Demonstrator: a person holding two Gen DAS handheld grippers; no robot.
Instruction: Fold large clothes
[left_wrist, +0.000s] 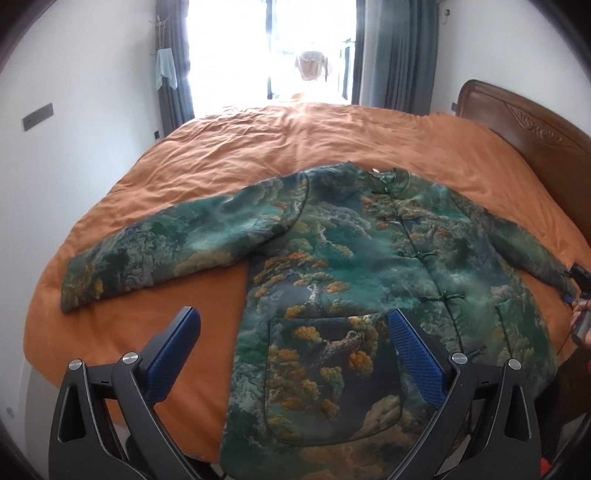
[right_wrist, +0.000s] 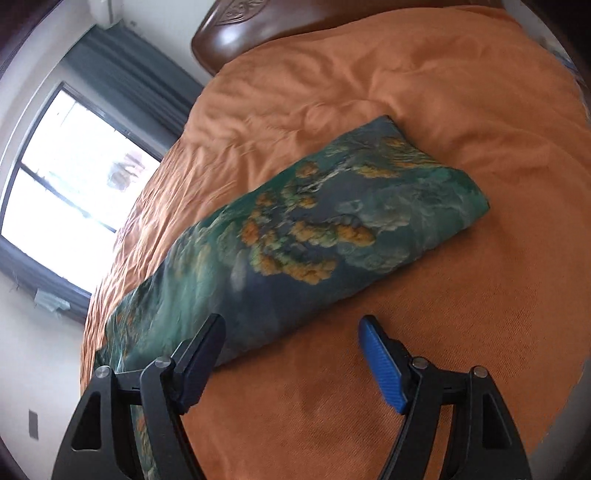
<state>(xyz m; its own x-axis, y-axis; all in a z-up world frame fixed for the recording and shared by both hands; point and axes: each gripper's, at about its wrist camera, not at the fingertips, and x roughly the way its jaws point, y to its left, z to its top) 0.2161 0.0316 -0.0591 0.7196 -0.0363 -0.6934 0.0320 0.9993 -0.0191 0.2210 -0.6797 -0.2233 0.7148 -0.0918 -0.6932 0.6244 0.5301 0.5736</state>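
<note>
A: Where is the jacket (left_wrist: 369, 266) found?

B: It is laid front-up on the orange bedspread (left_wrist: 258, 140) of the bed, with the collar toward the window (left_wrist: 269, 48) and the hem hanging over the near edge. One sleeve (left_wrist: 166, 251) is stretched out flat to the left in the left wrist view. The front is seen fastened with a row of knot buttons, and a patch pocket (left_wrist: 325, 373) is sewn near the hem.

A: How is the left tool (left_wrist: 295, 339) held?

B: Its jaws are spread wide above the lower front of the jacket; nothing is pinched, and the pocket is framed between the blue pads.

A: And the right tool (right_wrist: 291, 350)?

B: Its jaws are also spread apart, with nothing gripped. In its own view the other sleeve (right_wrist: 295, 229) is seen lying across the bedspread, just ahead of the fingertips. The left-hand finger is seen over the cloth's edge; contact cannot be told.

A: What else is shown?

B: A carved wooden headboard (left_wrist: 517, 129) and grey curtains (left_wrist: 391, 51) are visible.
</note>
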